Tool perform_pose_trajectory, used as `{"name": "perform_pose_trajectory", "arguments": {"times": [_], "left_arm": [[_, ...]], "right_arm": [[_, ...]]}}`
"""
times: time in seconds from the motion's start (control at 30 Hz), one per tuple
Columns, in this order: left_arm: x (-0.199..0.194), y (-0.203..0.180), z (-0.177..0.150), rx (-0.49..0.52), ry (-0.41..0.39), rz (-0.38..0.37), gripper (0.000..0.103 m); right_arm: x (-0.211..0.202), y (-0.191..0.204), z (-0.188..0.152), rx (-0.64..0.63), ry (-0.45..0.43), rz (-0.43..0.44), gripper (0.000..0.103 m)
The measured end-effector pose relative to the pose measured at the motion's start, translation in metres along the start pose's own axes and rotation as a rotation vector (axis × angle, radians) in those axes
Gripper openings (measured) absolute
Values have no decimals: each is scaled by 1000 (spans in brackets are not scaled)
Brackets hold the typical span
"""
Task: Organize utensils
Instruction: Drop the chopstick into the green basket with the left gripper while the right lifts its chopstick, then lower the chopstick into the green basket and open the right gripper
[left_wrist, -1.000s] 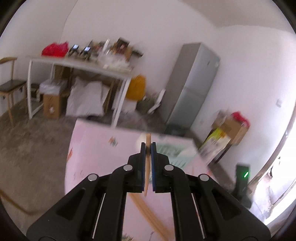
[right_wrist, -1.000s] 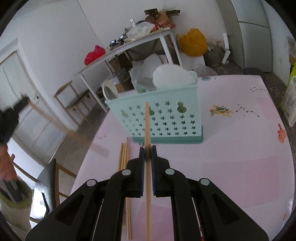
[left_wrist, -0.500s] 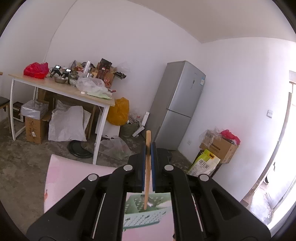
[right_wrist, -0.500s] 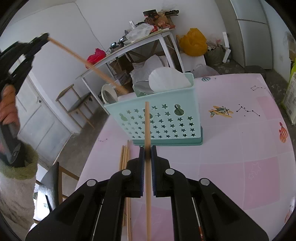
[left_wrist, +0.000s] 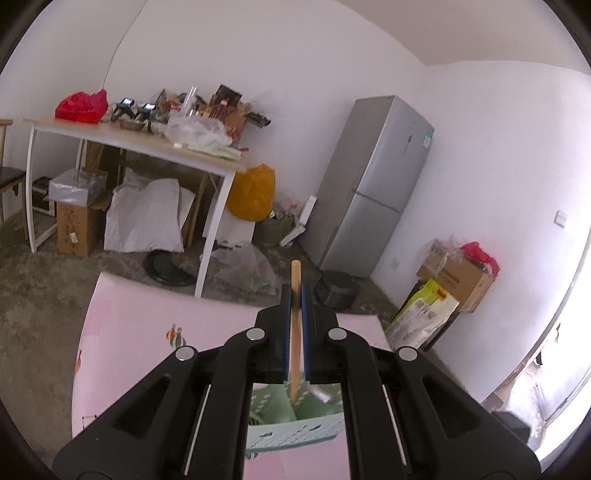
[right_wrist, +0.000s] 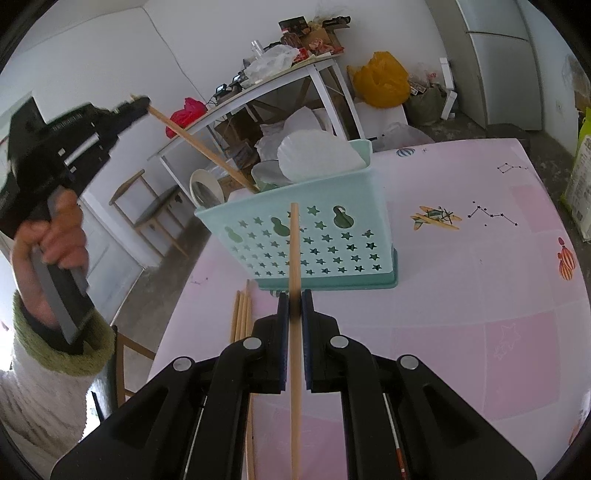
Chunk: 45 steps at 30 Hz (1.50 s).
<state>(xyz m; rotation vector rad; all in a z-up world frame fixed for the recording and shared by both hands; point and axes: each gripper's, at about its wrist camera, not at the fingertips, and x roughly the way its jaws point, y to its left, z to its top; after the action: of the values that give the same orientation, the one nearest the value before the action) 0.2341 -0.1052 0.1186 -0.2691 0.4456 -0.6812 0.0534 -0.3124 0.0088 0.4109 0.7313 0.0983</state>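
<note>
Held the left gripper (left_wrist: 295, 295) clenched on a wooden chopstick (left_wrist: 295, 332), its blue pads pressed against both sides of the stick, the upper end poking out just past the fingertips and the lower end slanting down under the jaws into the open top of a mint-green basket (left_wrist: 295, 432) directly beneath. From the other side, showed that stick running from the black jaws down to the basket's near-left corner, tip dipped inside the rim; could not tell whether it touched the bottom. Gripped the handle of that tool in a bare left hand (right_wrist: 51, 236) wrapped at the wrist in a green knitted cuff (right_wrist: 66, 350). Had the right gripper (right_wrist: 294, 306) clamped just as tight on a second chopstick (right_wrist: 294, 258), which pointed straight ahead between the pads and crossed the star-punched front wall of the basket just beyond the fingertips; could not tell whether stick and wall touched. Left a small bundle of loose chopsticks (right_wrist: 242, 314) lying flat on the pink table (right_wrist: 461, 295), just to the left of the right jaws and partly under them. Showed a white scalloped ladle (right_wrist: 317, 155) standing up out of the basket, ahead of and above the right fingertips.
</note>
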Motion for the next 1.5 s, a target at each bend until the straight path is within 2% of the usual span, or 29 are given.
{"name": "perform_pose_trajectory", "arguments": {"times": [0.17, 0.23, 0.47, 0.67, 0.8, 0.93, 1.5], "left_arm": [[1, 10, -7, -23, 27, 17, 6], [-5, 11, -8, -21, 19, 26, 13], [-37, 9, -10, -9, -21, 43, 27], [-70, 9, -18, 1, -34, 65, 45], [-90, 12, -31, 10, -28, 85, 55], [-106, 20, -46, 19, 11, 109, 63], [-150, 67, -101, -46, 136, 258, 76]], "right_arm": [[-2, 0, 0, 1, -4, -4, 7], [-4, 1, 0, 0, -7, -5, 7], [-7, 5, 0, -7, -18, 0, 7], [-10, 5, 5, -14, -30, 12, 7], [-15, 10, 9, -34, -40, -1, 7], [-20, 14, 12, -45, -56, -13, 7], [-44, 36, 40, -117, -142, -29, 7]]}}
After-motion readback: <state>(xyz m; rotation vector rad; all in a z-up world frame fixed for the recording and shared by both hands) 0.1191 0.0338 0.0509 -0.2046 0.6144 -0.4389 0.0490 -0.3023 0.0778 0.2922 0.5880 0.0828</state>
